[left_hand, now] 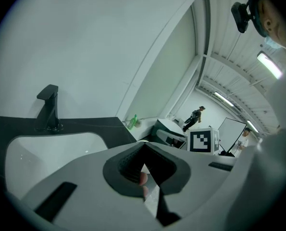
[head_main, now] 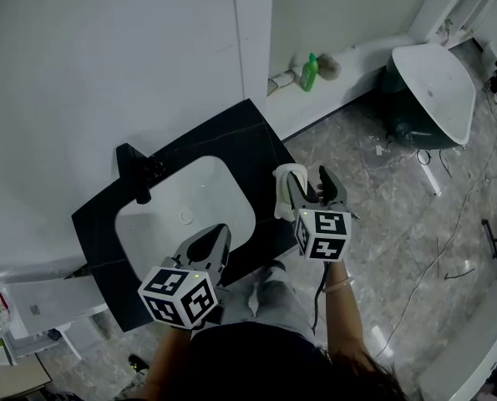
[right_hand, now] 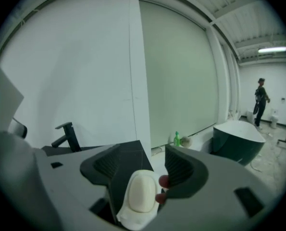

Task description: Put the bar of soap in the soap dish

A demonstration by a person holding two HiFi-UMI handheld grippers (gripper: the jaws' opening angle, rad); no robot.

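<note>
Soap [right_hand: 143, 192] — cream oval bar, apparently lying in the white dish [right_hand: 131, 221], just right of the basin [head_main: 223, 192]. Likely hard, light and slippery; best pinched across its long sides.
Right gripper [right_hand: 143, 154] — jaws spread, straddling the bar.
Left gripper [left_hand: 143, 147] — clenched, empty, over the basin's near rim.

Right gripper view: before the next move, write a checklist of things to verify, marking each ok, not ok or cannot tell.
1. Bar of soap lies in the soap dish: ok.
2. Right gripper has its jaws apart and grips nothing: ok.
3. Soap dish rests fully on the countertop: cannot tell; in the head view it sits right at the countertop's right edge.
4. Left gripper is shut, empty and away from the dish, near the sink: ok.
</note>
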